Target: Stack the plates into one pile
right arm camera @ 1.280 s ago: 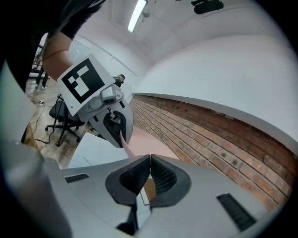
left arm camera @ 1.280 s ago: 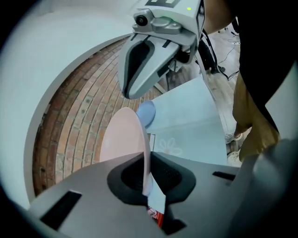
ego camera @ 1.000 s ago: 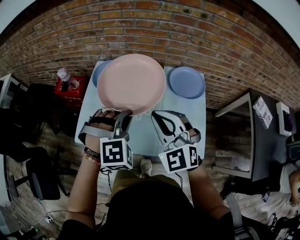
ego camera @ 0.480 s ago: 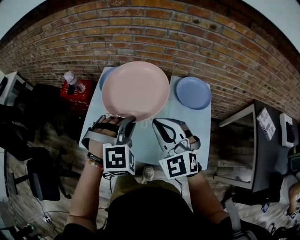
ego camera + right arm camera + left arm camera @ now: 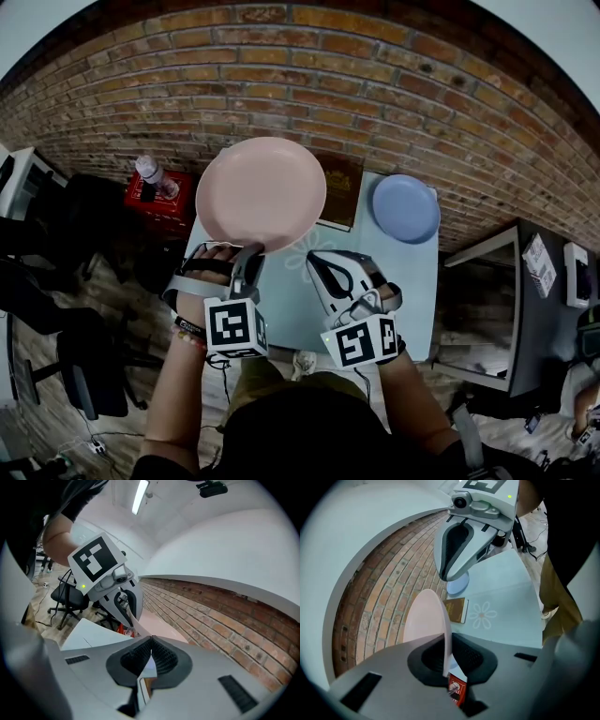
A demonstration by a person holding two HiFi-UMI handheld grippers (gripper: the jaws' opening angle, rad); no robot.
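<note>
Your left gripper [image 5: 247, 255] pinches the near rim of the pink plate [image 5: 262, 192], holding it over the far left of the pale blue table [image 5: 384, 281], your right gripper [image 5: 315, 262] hovers alongside, and the blue plate [image 5: 405, 207] sits far right, beyond a brown book [image 5: 338, 195].

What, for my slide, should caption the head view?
Left gripper holds a pink plate by its rim above the table.

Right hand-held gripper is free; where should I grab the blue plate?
The blue plate lies flat on the table, with nothing on it or touching it. Pinch its near rim, coming in low from the person's side.
</note>
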